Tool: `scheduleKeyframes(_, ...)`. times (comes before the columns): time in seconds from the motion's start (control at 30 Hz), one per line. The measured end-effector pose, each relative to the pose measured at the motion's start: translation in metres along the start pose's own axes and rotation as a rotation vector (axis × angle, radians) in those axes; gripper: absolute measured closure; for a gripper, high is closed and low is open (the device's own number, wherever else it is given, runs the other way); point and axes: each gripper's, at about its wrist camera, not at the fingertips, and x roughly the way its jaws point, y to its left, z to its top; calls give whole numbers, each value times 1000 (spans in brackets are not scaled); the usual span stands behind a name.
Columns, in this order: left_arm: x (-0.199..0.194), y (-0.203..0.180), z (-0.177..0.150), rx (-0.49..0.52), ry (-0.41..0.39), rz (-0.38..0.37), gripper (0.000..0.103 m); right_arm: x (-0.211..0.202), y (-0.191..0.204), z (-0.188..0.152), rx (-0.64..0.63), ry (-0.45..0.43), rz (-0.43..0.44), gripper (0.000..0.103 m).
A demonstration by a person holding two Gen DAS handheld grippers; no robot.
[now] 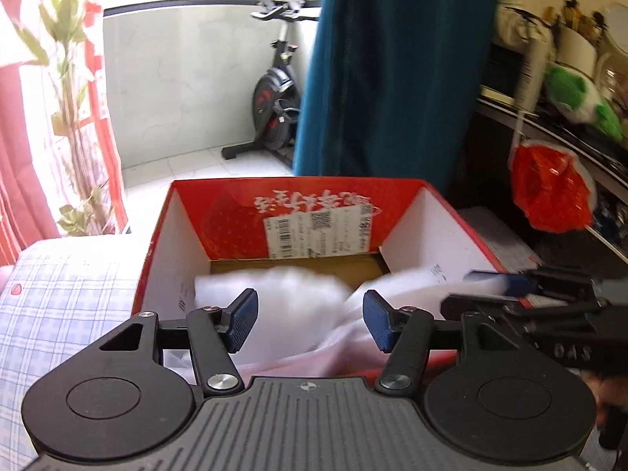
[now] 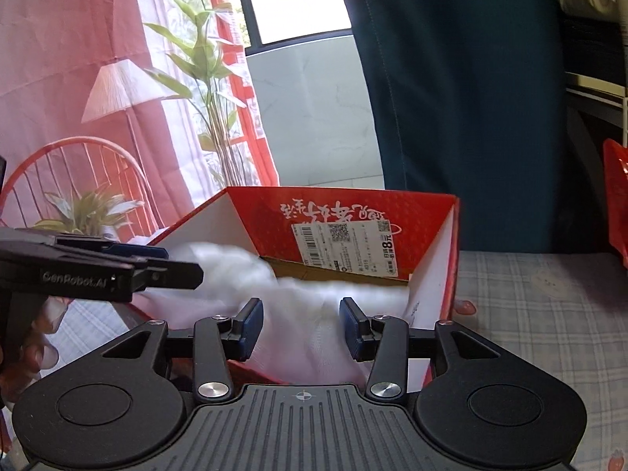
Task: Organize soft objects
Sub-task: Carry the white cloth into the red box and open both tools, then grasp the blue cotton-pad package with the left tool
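White fabric (image 1: 298, 314) lies blurred in the red cardboard box (image 1: 298, 212) on the bed; left gripper (image 1: 310, 320) and right gripper (image 2: 301, 327) fingers gape, empty; tuck trailing folds below the near rim

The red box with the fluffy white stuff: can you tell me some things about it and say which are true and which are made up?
1. The red box is open on top. True.
2. White soft fabric is in the box. True.
3. The left gripper has its jaws shut tight. False: they are open.
4. The box sits on bare wood. False: it sits on a checked cloth.
5. A green plush toy is inside the box. False: it is on a shelf.
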Motion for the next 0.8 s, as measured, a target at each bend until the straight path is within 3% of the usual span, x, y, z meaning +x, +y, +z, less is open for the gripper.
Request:
scheduleKeyframes(0.17,-24,-20,-10,53,3,-24,42,-26,9,-6,-17,-27,18,63)
scheduleKeyframes(0.37,-48,-35,-27,22,38,-71,48,-58,30,-21,-63,-45,50,63)
scheduleKeyframes(0.8,-56,-33,-75,-41,128,-82,55,-76,71,-110,-97,60,54,66)
